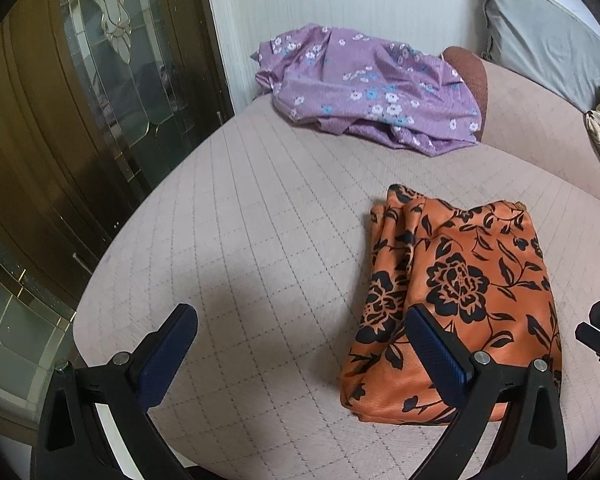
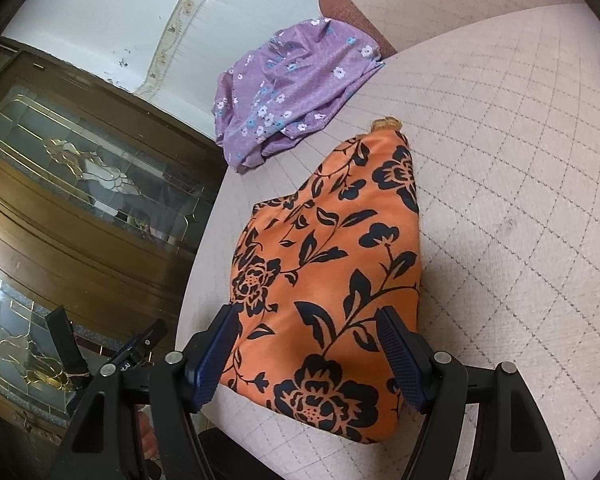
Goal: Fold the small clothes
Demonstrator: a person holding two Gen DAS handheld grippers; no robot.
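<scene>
Both tongs gape wide and hold nothing: left tongs (image 1: 300, 344) beside the folded orange garment (image 1: 460, 292), right tongs (image 2: 306, 344) over it. Purple garment (image 1: 364, 88) lies crumpled, well apart.

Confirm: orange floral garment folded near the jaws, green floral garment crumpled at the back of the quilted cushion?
Not green: the crumpled floral garment at the back is purple, per the left wrist view. The folded orange black-flowered garment and the quilted cushion are as stated.

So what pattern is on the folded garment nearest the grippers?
Orange garment with black flowers and leaves, clearest in the right wrist view.
</scene>
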